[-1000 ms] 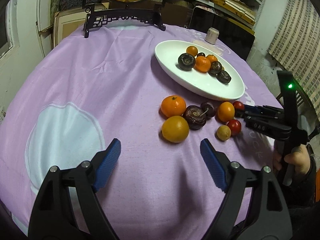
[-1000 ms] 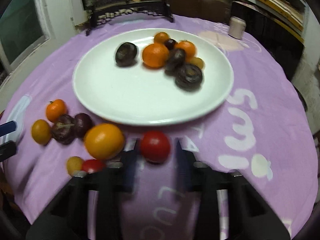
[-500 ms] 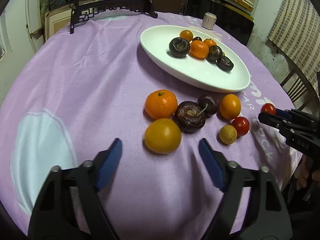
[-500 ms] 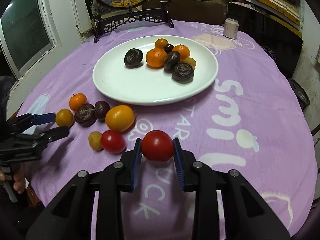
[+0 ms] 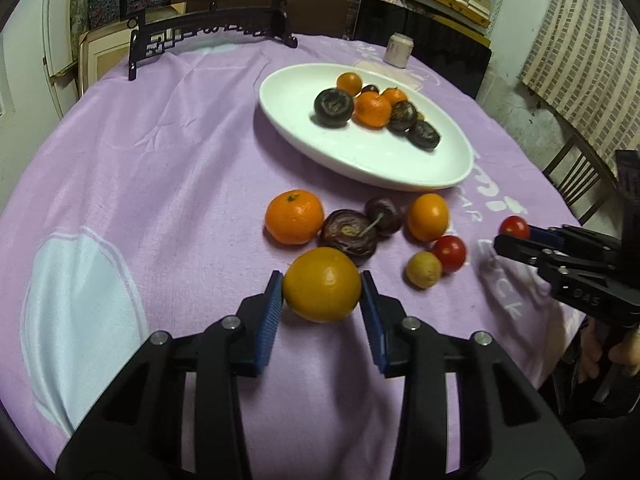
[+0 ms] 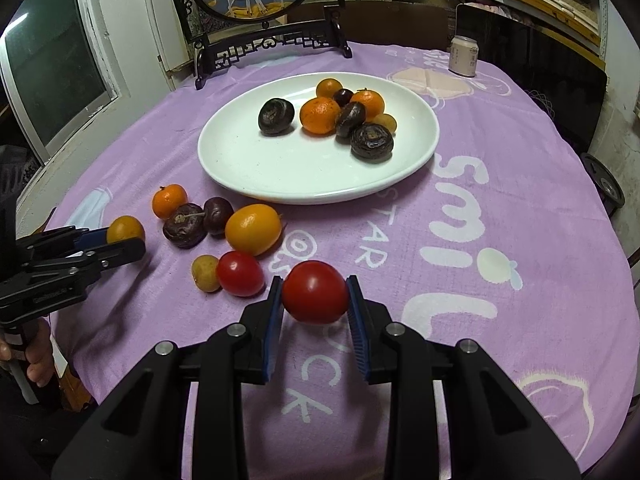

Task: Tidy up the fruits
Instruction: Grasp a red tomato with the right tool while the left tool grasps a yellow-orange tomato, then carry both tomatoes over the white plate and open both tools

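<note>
A yellow-orange fruit (image 5: pixel 322 284) lies on the purple cloth, and my left gripper (image 5: pixel 321 278) is closing on it, both blue pads touching its sides. My right gripper (image 6: pixel 315 300) is shut on a red tomato (image 6: pixel 315 298) held just above the cloth, in front of the white plate (image 6: pixel 248 168). The plate holds several mandarins and dark wrinkled fruits. Loose beside it lie a mandarin (image 5: pixel 294 217), two dark fruits (image 5: pixel 350 233), an oval orange fruit (image 5: pixel 427 217), a second tomato (image 5: pixel 450 253) and a small yellow fruit (image 5: pixel 423 269).
A drink can (image 6: pixel 463 56) stands at the far right of the round table. A black carved stand (image 6: pixel 256 48) with a round picture is at the back. A wooden chair (image 5: pixel 576 176) is beyond the table's right edge.
My left gripper moved forward to the yellow-orange fruit and its jaws narrowed from wide apart onto it. My right gripper drew back from the plate with the tomato, then held still.
</note>
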`<state>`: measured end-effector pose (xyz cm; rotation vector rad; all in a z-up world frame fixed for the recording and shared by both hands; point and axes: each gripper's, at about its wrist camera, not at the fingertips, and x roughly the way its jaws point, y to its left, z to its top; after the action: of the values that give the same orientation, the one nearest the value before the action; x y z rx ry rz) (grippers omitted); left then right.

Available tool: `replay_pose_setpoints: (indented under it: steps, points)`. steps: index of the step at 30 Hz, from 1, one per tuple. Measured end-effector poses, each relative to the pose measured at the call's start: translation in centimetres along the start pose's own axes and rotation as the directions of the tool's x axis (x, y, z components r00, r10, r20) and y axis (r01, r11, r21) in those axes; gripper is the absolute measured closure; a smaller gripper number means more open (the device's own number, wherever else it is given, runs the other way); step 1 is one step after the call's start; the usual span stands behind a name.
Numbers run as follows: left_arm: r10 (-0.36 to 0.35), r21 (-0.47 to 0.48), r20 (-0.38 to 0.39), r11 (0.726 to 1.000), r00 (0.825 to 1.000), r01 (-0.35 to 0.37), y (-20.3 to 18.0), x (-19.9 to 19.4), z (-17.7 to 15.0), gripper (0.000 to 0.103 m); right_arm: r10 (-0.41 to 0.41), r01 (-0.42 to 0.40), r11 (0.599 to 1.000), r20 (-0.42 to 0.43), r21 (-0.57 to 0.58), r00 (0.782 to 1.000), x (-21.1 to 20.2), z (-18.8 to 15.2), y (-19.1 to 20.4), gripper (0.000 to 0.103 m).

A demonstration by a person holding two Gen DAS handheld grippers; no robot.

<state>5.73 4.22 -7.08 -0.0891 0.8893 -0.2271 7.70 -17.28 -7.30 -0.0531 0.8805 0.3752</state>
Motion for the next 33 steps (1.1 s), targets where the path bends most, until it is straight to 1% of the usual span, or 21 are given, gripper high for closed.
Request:
replay_pose_setpoints:
  steps: [5,11,16,19,21,24,26,27,28,30,33]
  points:
    - [-0.020,0.017,0.021,1.000,1.000,0.020,-0.7,-1.0,0.4,0.064,0.006,-0.006,1.000,0.010,0.002,1.000,-0.4,0.0,0.1,0.072]
    - [-0.035,0.027,0.024,0.999,0.999,0.035,-1.1,-1.3,0.8,0.064,0.013,-0.013,1.000,0.016,0.003,1.000,-0.7,0.1,0.1,0.072]
    - [-0.038,0.053,0.041,0.998,0.998,0.036,-1.5,-1.4,2.5,0.064,0.030,-0.030,1.000,0.025,-0.006,0.999,-0.4,1.3,0.0,0.072]
    - [-0.032,0.068,0.050,0.997,0.998,0.029,-1.5,-0.8,4.7,0.064,0.044,-0.044,0.999,0.033,-0.001,0.998,0.0,2.8,-0.4,0.072]
    - [-0.010,0.065,0.041,0.998,0.999,0.007,-1.3,0.3,6.8,0.064,0.056,-0.057,0.998,0.031,0.011,0.998,0.8,4.6,-0.9,0.072]
    - [0.013,0.058,0.034,0.998,0.999,-0.015,-0.8,1.9,9.9,0.064,0.025,-0.026,0.999,0.029,0.021,0.999,2.1,8.1,-1.8,0.072]
    - [0.044,0.050,0.039,0.998,0.998,-0.046,-0.6,3.5,13.1,0.064,0.003,-0.004,1.000,0.041,0.030,0.999,3.4,11.1,-2.3,0.072]
    - [0.049,0.047,0.041,0.998,0.998,-0.051,-0.6,3.9,13.9,0.064,0.000,-0.002,0.999,0.046,0.033,0.999,3.9,12.1,-2.5,0.072]
    - [0.053,0.038,0.045,0.998,0.998,-0.055,-0.6,4.9,15.7,0.064,-0.003,0.002,0.999,0.051,0.033,0.999,4.7,13.4,-2.6,0.072]
    - [0.060,0.024,0.042,0.998,0.997,-0.061,-0.6,6.5,18.0,0.064,-0.019,0.018,1.000,0.050,0.022,0.999,6.4,15.1,-2.6,0.072]
    - [0.050,-0.011,0.019,0.999,0.999,-0.049,-0.4,9.0,19.9,0.064,-0.051,0.050,0.999,0.030,0.015,0.998,9.0,16.4,-3.1,0.072]
